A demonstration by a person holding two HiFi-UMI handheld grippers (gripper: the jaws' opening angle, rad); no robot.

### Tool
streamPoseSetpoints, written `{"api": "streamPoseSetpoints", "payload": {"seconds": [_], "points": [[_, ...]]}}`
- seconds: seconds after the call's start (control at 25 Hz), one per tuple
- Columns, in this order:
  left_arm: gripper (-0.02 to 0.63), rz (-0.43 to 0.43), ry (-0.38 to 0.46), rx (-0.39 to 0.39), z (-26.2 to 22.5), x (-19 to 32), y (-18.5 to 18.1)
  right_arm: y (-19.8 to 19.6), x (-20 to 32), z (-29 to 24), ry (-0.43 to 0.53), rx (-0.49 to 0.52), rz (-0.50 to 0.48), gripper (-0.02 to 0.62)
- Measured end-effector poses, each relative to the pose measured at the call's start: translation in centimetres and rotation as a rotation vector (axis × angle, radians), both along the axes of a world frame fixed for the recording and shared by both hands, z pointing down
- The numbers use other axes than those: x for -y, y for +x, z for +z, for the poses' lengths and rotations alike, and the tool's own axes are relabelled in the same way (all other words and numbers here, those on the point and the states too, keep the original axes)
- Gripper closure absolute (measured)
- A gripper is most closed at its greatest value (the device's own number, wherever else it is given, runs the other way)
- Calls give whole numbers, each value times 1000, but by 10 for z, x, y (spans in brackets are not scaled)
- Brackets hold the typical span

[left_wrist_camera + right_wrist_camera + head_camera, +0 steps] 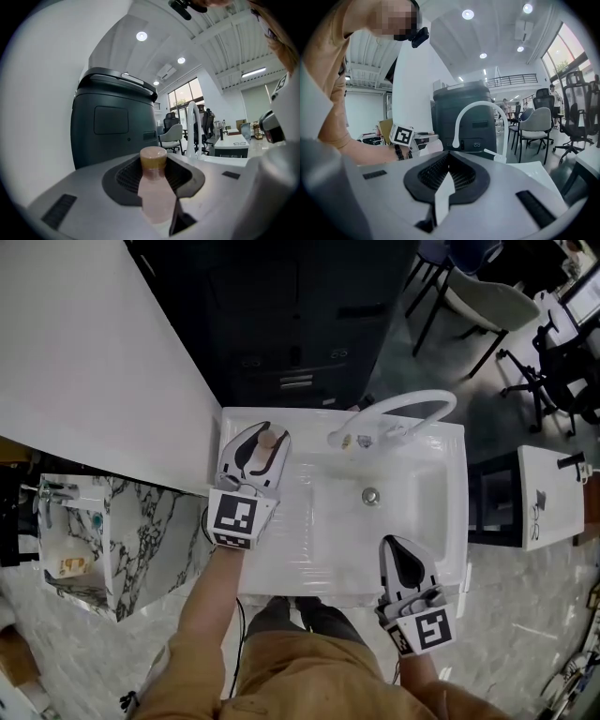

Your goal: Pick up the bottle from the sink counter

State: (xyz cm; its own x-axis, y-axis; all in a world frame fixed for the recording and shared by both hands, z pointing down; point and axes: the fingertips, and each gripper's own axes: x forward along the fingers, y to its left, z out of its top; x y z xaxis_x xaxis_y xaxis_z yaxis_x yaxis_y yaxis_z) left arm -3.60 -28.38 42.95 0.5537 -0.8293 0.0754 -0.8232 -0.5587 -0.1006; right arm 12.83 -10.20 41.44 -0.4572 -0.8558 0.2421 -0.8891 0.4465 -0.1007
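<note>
A small bottle [153, 199] with a pale pink body and a tan cap [269, 439] stands upright between the jaws of my left gripper [257, 441], which is shut on it, over the left side of the white sink [441, 521]. In the left gripper view the black pads [124, 180] press on the bottle's sides and its cap rises above them. My right gripper [405, 559] is over the sink's front right corner, and its jaws come together in a point with nothing held. In the right gripper view [446, 185] only a thin pale slit shows between the pads.
A white curved faucet [403, 409] arches over the basin's back edge, with the drain [371, 495] below it. A dark cabinet-like machine [300, 324] stands behind the sink. A marble-patterned stand [131, 540] is at the left, and office chairs [478, 296] are at the back right.
</note>
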Motion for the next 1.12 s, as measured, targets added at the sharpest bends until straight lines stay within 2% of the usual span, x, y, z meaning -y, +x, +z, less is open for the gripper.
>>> {"api": "streamPoseSetpoints", "payload": {"seconds": [0.32, 1.12], "points": [[476, 31, 1, 13, -28, -28, 4, 1, -9, -17, 39, 17, 11, 597], [476, 6, 33, -39, -90, -82, -18, 10, -22, -41, 99, 13, 11, 597]]}}
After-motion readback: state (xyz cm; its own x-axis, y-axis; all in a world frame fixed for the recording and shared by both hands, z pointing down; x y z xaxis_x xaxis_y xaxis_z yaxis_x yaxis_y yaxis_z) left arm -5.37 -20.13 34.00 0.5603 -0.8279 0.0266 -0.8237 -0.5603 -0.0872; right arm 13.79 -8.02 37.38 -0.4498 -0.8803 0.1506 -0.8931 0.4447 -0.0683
